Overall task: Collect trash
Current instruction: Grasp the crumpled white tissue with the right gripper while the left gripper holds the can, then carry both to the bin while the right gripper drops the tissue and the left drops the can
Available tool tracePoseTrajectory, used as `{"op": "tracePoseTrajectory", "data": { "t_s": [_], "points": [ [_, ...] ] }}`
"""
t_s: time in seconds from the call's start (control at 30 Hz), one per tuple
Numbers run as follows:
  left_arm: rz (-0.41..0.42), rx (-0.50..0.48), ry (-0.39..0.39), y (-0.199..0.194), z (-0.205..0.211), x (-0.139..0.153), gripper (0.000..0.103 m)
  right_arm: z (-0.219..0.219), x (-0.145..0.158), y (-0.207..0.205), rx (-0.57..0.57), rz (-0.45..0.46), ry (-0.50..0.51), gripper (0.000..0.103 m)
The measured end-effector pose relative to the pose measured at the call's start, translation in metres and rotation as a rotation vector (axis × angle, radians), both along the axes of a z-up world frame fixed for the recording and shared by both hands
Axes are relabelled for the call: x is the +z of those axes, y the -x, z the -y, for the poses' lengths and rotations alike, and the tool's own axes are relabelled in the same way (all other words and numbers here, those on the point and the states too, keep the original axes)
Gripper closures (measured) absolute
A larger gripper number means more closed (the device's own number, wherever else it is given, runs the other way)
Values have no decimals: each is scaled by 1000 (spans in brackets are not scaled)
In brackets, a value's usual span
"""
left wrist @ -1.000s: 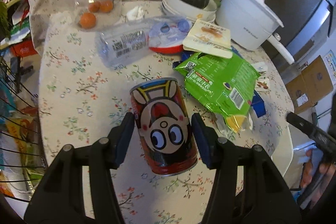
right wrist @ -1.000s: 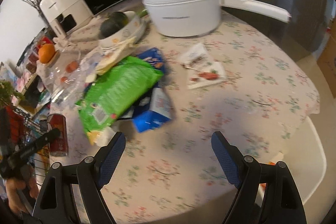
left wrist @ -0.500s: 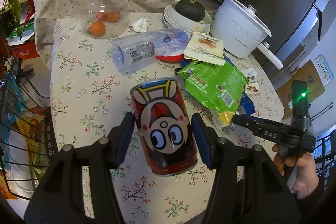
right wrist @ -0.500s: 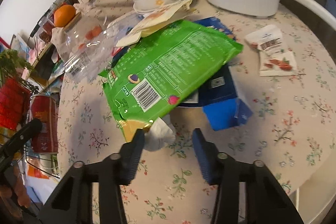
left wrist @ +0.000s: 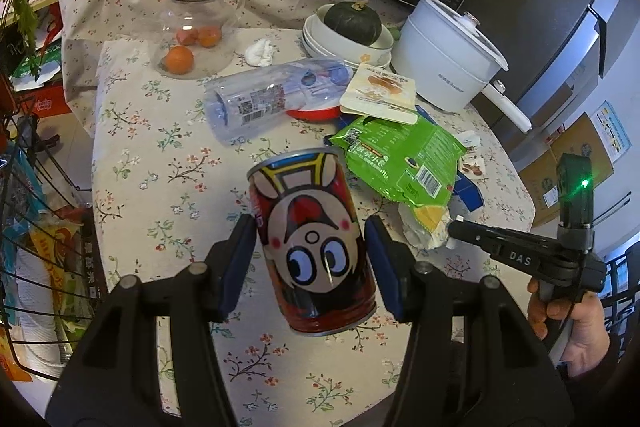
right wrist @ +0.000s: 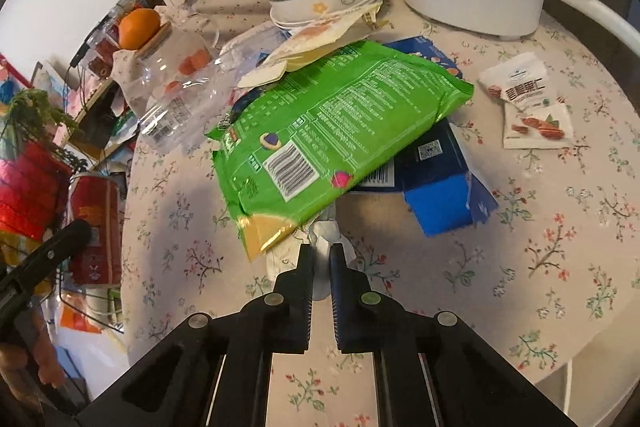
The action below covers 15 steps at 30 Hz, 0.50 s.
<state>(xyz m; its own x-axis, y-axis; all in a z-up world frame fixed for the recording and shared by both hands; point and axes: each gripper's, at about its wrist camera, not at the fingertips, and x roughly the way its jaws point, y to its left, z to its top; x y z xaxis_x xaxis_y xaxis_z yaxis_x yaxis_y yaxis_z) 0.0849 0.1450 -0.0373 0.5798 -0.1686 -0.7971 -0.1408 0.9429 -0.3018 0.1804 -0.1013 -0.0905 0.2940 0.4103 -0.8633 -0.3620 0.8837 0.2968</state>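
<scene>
My left gripper [left wrist: 310, 247] is shut on a red drink can [left wrist: 314, 247] with a cartoon face, held above the floral table. The can also shows in the right wrist view [right wrist: 96, 227]. My right gripper [right wrist: 320, 259] is shut on a crumpled white wrapper [right wrist: 320, 235] that sticks out from under a green snack bag [right wrist: 332, 131]. In the left wrist view the right gripper [left wrist: 456, 227] touches the white wrapper [left wrist: 420, 227] beside the green bag [left wrist: 400, 159]. An empty clear bottle [left wrist: 272, 99] lies on its side.
A blue carton [right wrist: 440, 183] lies under the green bag. Two small snack packets [right wrist: 528, 103] lie at right. A white pot [left wrist: 448, 63], stacked bowls with a squash [left wrist: 348, 31], a glass jar [left wrist: 192, 27] and a wire rack [left wrist: 32, 227] surround the table.
My right gripper has moved in to the white wrapper and closed on it. My left gripper has lifted the can higher and drawn back.
</scene>
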Motion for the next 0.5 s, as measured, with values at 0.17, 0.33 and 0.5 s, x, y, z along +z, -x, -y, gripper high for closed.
{"op": "tracePoseTrajectory", "data": {
  "t_s": [0.17,0.33,0.5],
  "points": [
    [6,-21,-3,1,11,2,46,16,9,12,0,15,4,95],
    [11,-56,-13,-1,25,3,46,36,19,22,-14,33,0,95],
    [14,-89,-20,-2,41,3,46,60,32,28,-42,55,-27,95]
  ]
}}
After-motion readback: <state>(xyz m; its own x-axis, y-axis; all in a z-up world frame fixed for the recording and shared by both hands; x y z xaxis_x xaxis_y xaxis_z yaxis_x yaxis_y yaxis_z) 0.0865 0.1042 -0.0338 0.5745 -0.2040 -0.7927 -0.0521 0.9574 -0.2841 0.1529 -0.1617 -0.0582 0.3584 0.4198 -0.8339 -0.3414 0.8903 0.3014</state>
